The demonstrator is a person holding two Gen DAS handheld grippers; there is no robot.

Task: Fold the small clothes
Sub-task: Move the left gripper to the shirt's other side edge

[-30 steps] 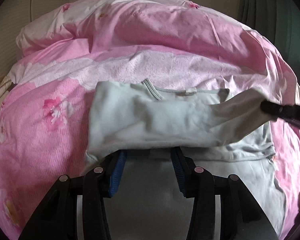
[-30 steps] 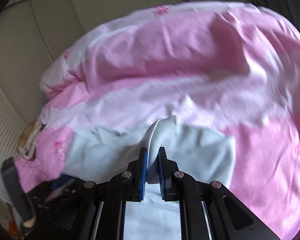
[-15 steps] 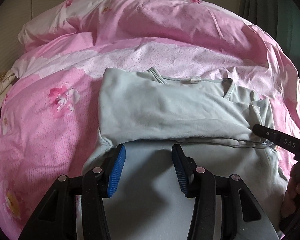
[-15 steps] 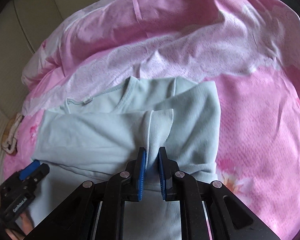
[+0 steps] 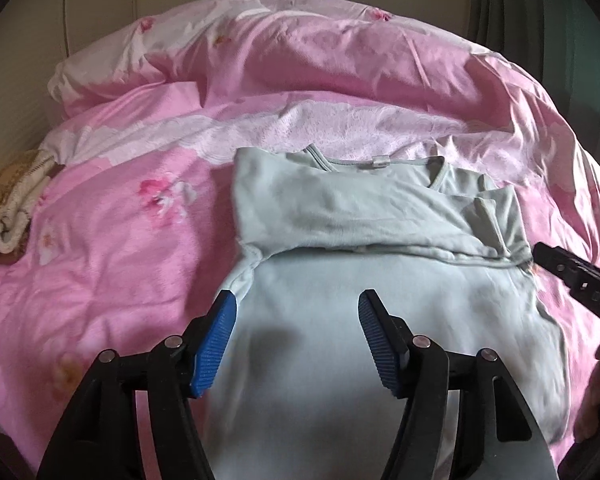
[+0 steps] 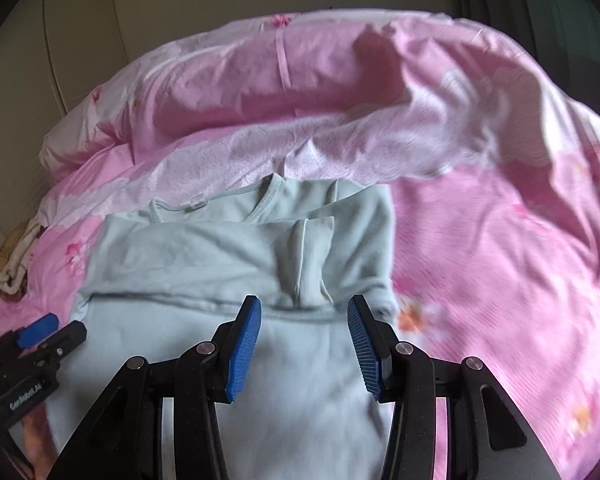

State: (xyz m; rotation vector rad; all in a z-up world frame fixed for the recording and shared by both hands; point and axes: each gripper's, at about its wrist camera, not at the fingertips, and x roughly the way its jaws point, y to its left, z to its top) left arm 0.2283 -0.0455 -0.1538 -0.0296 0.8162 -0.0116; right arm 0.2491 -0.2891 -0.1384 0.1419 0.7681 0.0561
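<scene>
Pink quilt (image 5: 120, 248) carries your mint shirt (image 5: 340, 312), collar at 12 o'clock, hem toward you, sleeves folded across. Left gripper (image 5: 296, 332) and right gripper (image 6: 304, 334): jaws just opened, apart, empty. Right sits nearer the cuff (image 6: 314, 236).

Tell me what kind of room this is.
Most likely a bedroom. The pale green shirt lies on a rumpled pink floral duvet that fills both views, with a padded headboard behind it and a dark curtain at the far right.
</scene>
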